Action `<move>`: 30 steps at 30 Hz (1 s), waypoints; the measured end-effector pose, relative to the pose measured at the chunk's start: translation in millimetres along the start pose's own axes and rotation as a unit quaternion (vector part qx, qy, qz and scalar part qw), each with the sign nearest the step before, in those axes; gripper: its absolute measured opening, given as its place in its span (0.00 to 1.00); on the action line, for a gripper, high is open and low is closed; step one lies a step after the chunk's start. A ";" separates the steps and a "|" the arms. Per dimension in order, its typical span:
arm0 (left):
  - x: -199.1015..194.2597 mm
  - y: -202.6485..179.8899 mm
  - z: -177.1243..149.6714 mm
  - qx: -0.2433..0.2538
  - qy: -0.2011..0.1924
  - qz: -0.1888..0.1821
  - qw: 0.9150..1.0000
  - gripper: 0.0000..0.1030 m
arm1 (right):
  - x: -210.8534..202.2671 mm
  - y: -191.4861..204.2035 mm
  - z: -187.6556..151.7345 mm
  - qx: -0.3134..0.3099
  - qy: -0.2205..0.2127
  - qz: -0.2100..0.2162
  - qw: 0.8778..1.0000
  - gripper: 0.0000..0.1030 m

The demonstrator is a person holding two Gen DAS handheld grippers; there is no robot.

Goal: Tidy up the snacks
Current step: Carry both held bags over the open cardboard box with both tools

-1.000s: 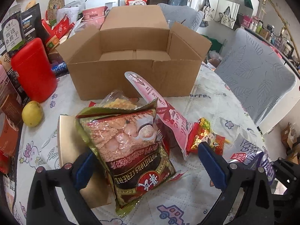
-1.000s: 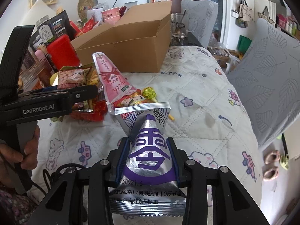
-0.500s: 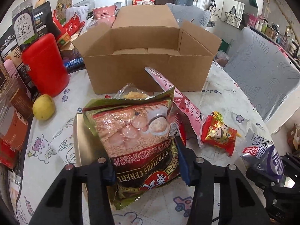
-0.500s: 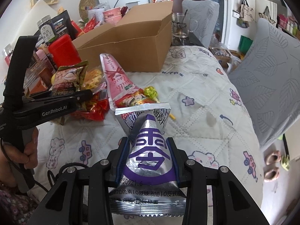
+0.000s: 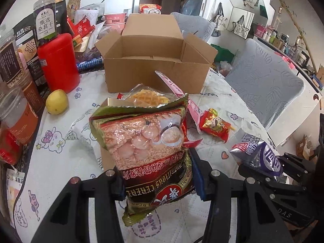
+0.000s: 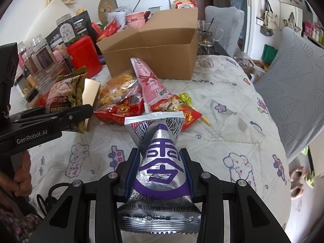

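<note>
My left gripper [image 5: 157, 179] is shut on a green and red cereal bag [image 5: 145, 141] and holds it lifted above the table; it also shows in the right wrist view [image 6: 64, 93]. My right gripper [image 6: 160, 166] is shut on a silver and purple snack bag [image 6: 162, 170], seen at the right of the left wrist view [image 5: 257, 154]. An open cardboard box [image 5: 156, 60] stands behind the snacks, empty inside as far as I see. A pink pouch [image 6: 147, 81], a clear waffle bag [image 6: 119, 89] and red candy packets [image 6: 178, 109] lie on the tablecloth in front of the box.
A red canister [image 5: 57, 60], jars [image 5: 12, 64] and packets crowd the table's left side. A yellow fruit [image 5: 56, 101] lies near them. A gold box [image 6: 91, 93] sits under the cereal bag. A glass mug [image 6: 206, 33] stands behind the box. Grey chairs [image 5: 263, 81] stand at the right.
My left gripper closed on the cereal bag and lifted it up off the table. My right gripper kept its hold on the silver bag and barely moved.
</note>
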State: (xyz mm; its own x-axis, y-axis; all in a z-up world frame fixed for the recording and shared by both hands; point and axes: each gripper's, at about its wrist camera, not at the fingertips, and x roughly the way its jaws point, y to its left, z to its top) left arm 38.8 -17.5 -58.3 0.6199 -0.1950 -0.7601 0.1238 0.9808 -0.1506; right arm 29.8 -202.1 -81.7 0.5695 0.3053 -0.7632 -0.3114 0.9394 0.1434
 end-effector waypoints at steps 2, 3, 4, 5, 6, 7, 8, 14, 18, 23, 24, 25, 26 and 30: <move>-5.8 2.7 -3.8 -0.002 -0.003 -0.008 1.000 0.47 | -2.7 6.6 -1.7 -0.001 -0.003 -0.001 1.000 0.38; -9.6 4.4 -5.9 -0.002 -0.006 -0.010 1.000 0.47 | -4.5 10.1 -2.7 -0.002 -0.006 0.000 1.000 0.38; -13.2 5.3 -7.6 -0.002 -0.010 -0.011 1.000 0.47 | -6.4 13.5 -3.4 -0.002 -0.009 0.002 1.000 0.38; -16.6 6.3 -8.5 -0.002 -0.013 -0.012 1.000 0.47 | -8.4 17.0 -3.8 -0.003 -0.012 0.005 1.000 0.38; -20.1 7.5 -9.1 -0.002 -0.017 -0.014 1.000 0.47 | -10.1 20.3 -4.1 -0.003 -0.015 0.007 1.000 0.38; -23.9 8.7 -9.8 -0.002 -0.021 -0.015 1.000 0.47 | -11.6 23.8 -4.0 -0.003 -0.019 0.009 1.000 0.38; -27.6 9.9 -9.9 -0.002 -0.026 -0.017 1.000 0.47 | -13.1 27.0 -3.7 -0.003 -0.022 0.012 1.000 0.38; -44.4 17.6 -5.4 -0.005 -0.052 -0.016 0.998 0.47 | -19.5 40.8 4.9 -0.007 -0.042 0.024 0.999 0.38; -51.6 23.1 3.7 -0.008 -0.069 -0.015 0.997 0.47 | -25.4 46.8 16.0 -0.019 -0.057 0.025 0.998 0.38; -60.7 24.6 17.8 -0.007 -0.093 -0.014 0.996 0.47 | -31.1 49.1 33.9 -0.036 -0.072 0.021 0.997 0.38; -62.5 24.1 20.6 -0.006 -0.099 -0.013 0.995 0.47 | -32.2 49.3 38.0 -0.039 -0.075 0.023 0.996 0.38; -64.1 23.7 23.5 -0.005 -0.104 -0.014 0.994 0.47 | -33.4 49.8 41.7 -0.042 -0.078 0.023 0.996 0.38; -65.3 24.1 25.7 -0.005 -0.108 -0.015 0.994 0.47 | -34.7 50.5 45.4 -0.047 -0.082 0.024 0.995 0.38; -71.9 23.7 38.7 -0.004 -0.127 -0.018 0.992 0.47 | -40.4 52.4 60.8 -0.063 -0.096 0.028 0.993 0.38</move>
State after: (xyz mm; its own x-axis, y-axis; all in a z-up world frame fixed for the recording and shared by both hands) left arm 27.1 19.8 17.2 0.7906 -0.2224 -0.5705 0.1439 0.9731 -0.1799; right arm 36.7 -155.7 -5.0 0.6802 0.3916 -0.6197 -0.4318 0.8972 0.0931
